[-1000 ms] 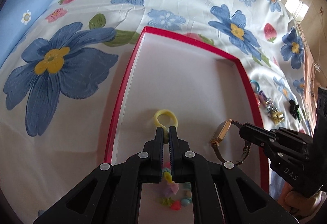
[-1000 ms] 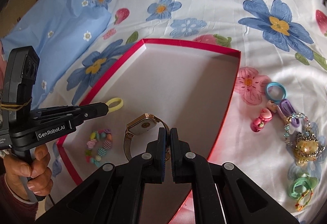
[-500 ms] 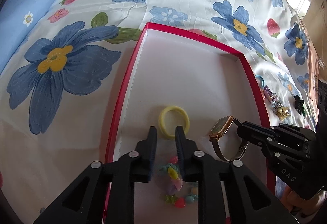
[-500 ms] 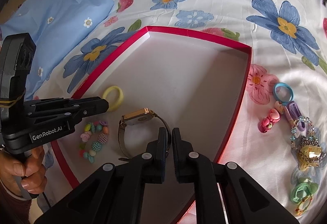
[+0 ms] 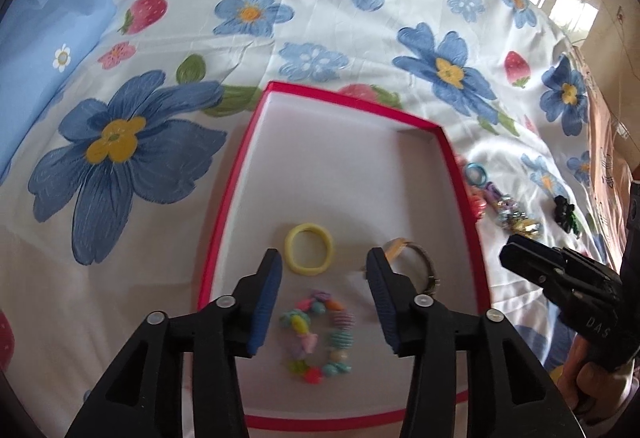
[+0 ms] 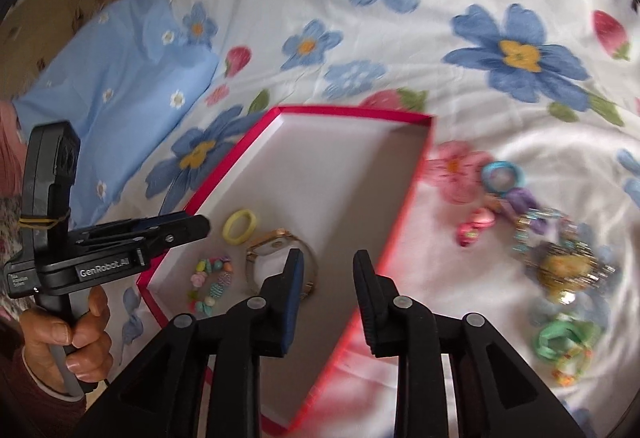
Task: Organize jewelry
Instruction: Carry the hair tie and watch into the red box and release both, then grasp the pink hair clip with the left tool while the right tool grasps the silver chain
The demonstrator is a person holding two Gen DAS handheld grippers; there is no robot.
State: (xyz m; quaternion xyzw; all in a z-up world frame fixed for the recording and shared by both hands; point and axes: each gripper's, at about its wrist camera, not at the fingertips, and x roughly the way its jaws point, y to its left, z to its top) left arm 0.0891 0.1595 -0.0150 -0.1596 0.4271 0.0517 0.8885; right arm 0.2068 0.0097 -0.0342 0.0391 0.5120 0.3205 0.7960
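Claws parting over the red-rimmed box

Left wrist view: left claw (image 5: 324, 262) with jaws opening, nothing clamped between the pads. Just ahead of the tips, yellow hair ring (image 5: 308, 248) lying flat on the white floor of the red-rimmed box (image 5: 224, 214). Between and below the fingers, beaded bracelet (image 5: 318, 338) in a loose loop. Just behind the right-side fingertip, gold-faced watch (image 5: 416, 258), partly hidden. Off to the right, beyond the box wall, right claw (image 5: 520, 260) seen side-on, over the flowered bedsheet (image 5: 360, 18). Farther right, small heap of trinkets (image 5: 508, 210) on the sheet.

Right wrist view: right claw (image 6: 327, 266) with jaws opening, empty, above the box (image 6: 408, 206) floor. Watch (image 6: 276, 246) partly hidden behind the left-side finger, apart from the pads. Farther left, hair ring (image 6: 239, 226) and bracelet (image 6: 210, 284). Left claw (image 6: 202, 228) hanging beside the ring, gripped by a hand (image 6: 68, 334). To the right, blurred trinkets (image 6: 560, 262) on the bedsheet (image 6: 400, 38).
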